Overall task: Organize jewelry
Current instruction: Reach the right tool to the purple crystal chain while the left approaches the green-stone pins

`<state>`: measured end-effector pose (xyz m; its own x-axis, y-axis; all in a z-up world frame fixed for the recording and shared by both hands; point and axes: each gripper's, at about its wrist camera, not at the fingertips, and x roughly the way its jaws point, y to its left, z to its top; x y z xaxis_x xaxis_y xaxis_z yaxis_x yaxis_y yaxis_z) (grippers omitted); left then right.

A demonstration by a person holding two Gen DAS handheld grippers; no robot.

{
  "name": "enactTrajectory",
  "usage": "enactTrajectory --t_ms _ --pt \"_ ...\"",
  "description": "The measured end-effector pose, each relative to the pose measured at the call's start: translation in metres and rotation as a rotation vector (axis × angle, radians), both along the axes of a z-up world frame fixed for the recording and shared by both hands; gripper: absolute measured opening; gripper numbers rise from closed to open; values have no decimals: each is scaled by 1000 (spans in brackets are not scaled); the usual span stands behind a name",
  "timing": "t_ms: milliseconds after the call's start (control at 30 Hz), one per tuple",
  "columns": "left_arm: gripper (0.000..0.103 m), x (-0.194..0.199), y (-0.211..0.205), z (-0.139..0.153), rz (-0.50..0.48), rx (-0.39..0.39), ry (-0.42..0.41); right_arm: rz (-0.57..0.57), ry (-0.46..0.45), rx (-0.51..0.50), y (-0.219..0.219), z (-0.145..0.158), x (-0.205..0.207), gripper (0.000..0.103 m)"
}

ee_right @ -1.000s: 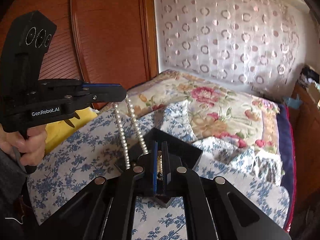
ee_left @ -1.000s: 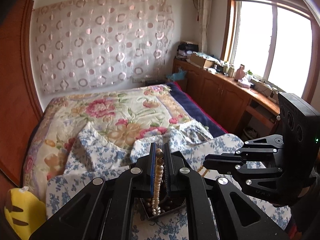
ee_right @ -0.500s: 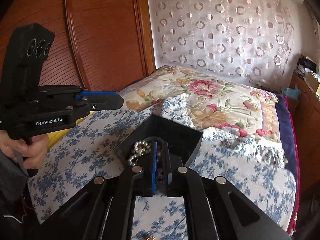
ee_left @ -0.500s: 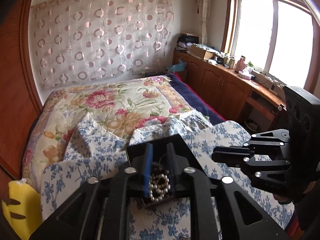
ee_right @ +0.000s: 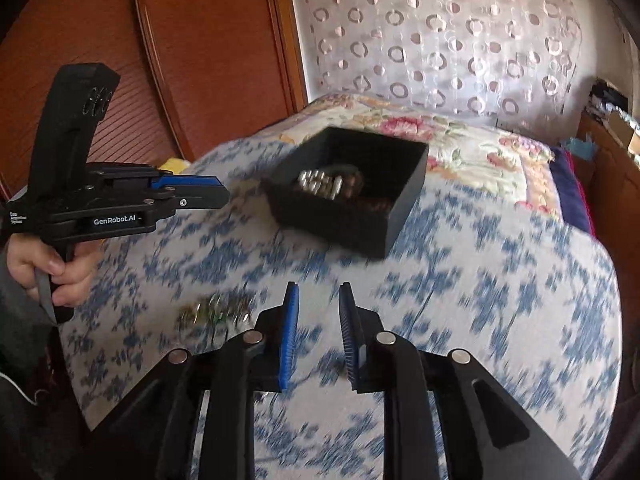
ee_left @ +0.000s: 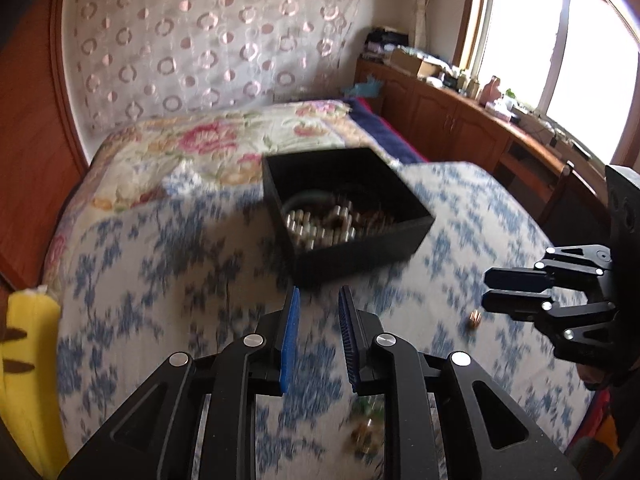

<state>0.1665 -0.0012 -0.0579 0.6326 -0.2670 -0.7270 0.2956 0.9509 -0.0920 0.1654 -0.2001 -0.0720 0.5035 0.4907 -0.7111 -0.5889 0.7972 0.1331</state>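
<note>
Both the left claw [ee_left: 318,300] and right claw [ee_right: 318,296] stood narrowly parted, empty, the right one having just been opening; blur smeared the beads [ee_left: 320,226] in the black box [ee_left: 360,254].

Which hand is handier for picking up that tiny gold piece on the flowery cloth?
Right, probably: the gold piece lies close beside the right gripper, while the left gripper aims at the black box. Both pairs of fingers have just been opening, nothing between them.

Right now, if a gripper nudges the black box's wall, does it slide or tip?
Likely slides: the black box is low, wide and flat-bottomed. The soft blue floral cloth beneath may drag or bunch. The pearl necklace piled inside would probably shift.
</note>
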Motion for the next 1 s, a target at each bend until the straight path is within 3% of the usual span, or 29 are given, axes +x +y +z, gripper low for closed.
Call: enactTrajectory --t_ms 200,433,633,1000 --pt "19 -14 10 -14 28 8 28 5 22 -17 5 -14 -14 25" --pt "27 -29 11 -26 32 25 45 29 18 -20 18 -18 -27 58" --pt "31 -41 8 -30 32 37 44 51 24 -35 28 -24 -36 71" --pt "31 -52 15 -40 49 39 71 84 26 -105 45 -37 -46 74"
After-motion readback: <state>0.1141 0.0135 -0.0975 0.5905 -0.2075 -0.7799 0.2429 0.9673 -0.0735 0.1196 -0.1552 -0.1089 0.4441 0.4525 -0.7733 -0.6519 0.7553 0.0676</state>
